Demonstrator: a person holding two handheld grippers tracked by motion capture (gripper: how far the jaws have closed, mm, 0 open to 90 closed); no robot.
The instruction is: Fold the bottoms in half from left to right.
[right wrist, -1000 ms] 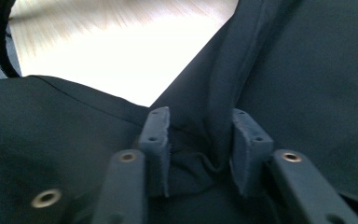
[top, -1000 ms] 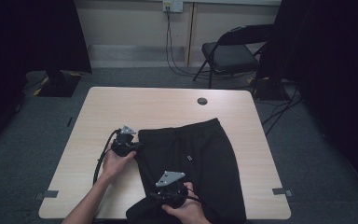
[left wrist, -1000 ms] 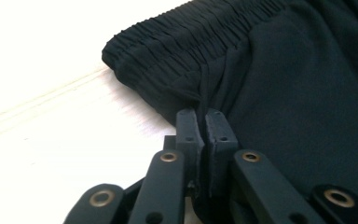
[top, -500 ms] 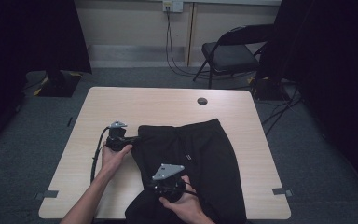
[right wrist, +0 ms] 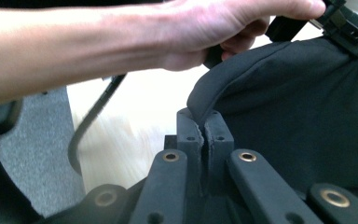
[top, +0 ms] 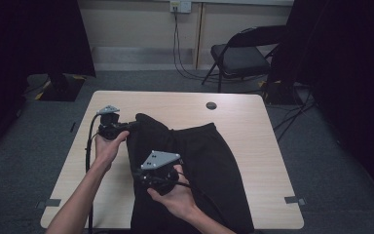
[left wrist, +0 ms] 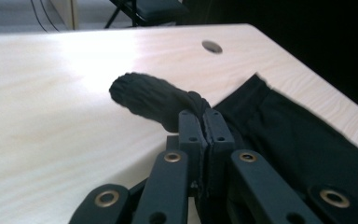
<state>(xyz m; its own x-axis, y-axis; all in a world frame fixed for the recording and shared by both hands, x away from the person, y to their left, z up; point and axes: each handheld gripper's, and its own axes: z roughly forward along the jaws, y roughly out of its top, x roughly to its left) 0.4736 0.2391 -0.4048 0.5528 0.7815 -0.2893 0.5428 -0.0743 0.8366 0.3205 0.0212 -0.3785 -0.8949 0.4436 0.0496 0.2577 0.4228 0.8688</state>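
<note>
**Folding the shorts: keep both pinches firm and move together**

I am working on the black fabric shorts (top: 195, 165), which lie on the light wooden surface (top: 253, 136) a little to the 5 o'clock side of its middle, with the elastic waistband towards 12 o'clock. The left edge of the garment is lifted off the wood; the rest lies flat.

My left hand-held gripper (left wrist: 204, 122) has its jaws pressed together on the ribbed waistband corner (left wrist: 154, 98) at about 10 o'clock from the middle of the shorts. In the left gripper view the cloth bunches out past the jaw tips, so I judge the hold is good. My right hand-held gripper (right wrist: 204, 122) pinches a fold of the same edge lower down, at about 7 o'clock. Here the cloth sits between the jaw tips only, so this hold looks thinner to me.

To do this step well, I think I should:

- keep both grippers closed tight and not relax the right one, because a shallow pinch may slip when the cloth pulls;
- hold the edge between the two grippers lightly stretched, so it stays straight and does not sag;
- carry both hands at equal height and speed towards 3 o'clock, so the fold line comes straight;
- lift only enough to clear the lower layer, or the whole garment could drag over the surface;
- watch the cable (top: 88, 146) of the left gripper so it does not catch the cloth.
</note>
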